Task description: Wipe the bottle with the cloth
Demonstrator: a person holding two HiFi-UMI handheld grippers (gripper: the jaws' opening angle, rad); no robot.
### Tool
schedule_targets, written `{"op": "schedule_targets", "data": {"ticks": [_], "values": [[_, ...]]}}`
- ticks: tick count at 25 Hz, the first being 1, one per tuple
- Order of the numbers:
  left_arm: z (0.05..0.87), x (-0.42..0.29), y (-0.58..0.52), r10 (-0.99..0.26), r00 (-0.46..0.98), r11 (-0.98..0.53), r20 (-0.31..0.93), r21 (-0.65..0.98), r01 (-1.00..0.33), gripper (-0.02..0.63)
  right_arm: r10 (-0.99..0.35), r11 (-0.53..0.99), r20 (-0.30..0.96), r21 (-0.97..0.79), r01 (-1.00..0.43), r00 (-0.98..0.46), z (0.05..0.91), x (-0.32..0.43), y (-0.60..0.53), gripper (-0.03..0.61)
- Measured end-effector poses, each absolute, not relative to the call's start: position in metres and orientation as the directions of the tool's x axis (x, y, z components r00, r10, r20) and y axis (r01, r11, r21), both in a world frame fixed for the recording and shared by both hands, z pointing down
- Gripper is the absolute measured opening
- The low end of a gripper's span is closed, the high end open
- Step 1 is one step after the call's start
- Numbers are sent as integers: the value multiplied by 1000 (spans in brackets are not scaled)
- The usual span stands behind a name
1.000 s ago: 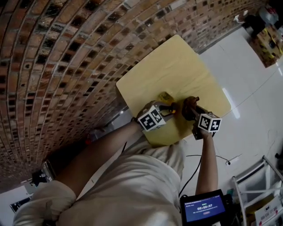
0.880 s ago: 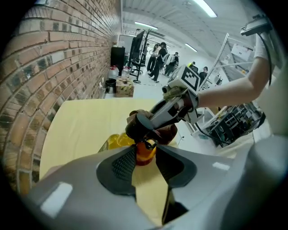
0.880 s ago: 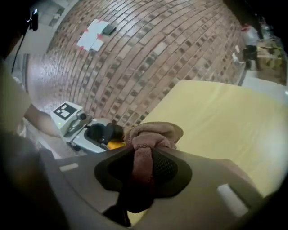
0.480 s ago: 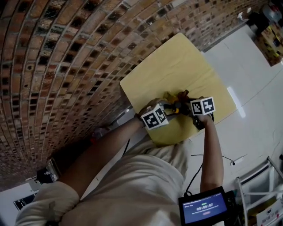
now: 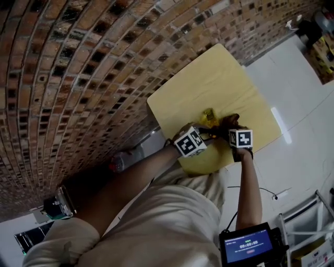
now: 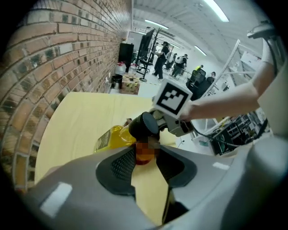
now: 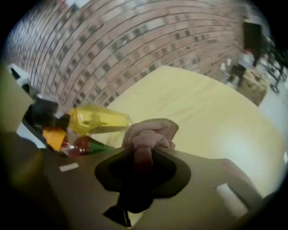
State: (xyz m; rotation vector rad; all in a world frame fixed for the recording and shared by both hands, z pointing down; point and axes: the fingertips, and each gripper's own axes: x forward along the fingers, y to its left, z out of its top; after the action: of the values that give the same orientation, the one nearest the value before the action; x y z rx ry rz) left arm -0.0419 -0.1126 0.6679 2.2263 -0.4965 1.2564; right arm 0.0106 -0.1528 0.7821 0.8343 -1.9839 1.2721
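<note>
The cloth now sits beside the bottle; right gripper lower.

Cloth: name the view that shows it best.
Right gripper view: the cloth sits close and central, bunched and pinched in the right gripper. Head view shows only a small brownish lump; left gripper view hardly shows it.

We see a brick wall running beside the pale yellow bench. A glossy white floor spreads beyond it, and strip lights line the ceiling of the hall behind.
</note>
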Motion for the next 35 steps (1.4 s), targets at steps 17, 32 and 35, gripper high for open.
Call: {"op": "schedule_targets", "data": {"ticks": [17, 32, 35], "values": [[677, -41, -139, -156, 396, 106, 905, 414, -904, 160, -627, 276, 390, -698, -661, -674, 694, -5, -104, 98], [678, -42, -141, -165, 435, 325, 885, 465, -823, 176, -474, 163, 733, -471, -867, -487, 772, 8, -108, 98], [672, -42, -140, -171, 454, 257, 875, 484, -836, 204, -570, 124, 654, -530, -839, -497, 753, 25, -95, 100]]}}
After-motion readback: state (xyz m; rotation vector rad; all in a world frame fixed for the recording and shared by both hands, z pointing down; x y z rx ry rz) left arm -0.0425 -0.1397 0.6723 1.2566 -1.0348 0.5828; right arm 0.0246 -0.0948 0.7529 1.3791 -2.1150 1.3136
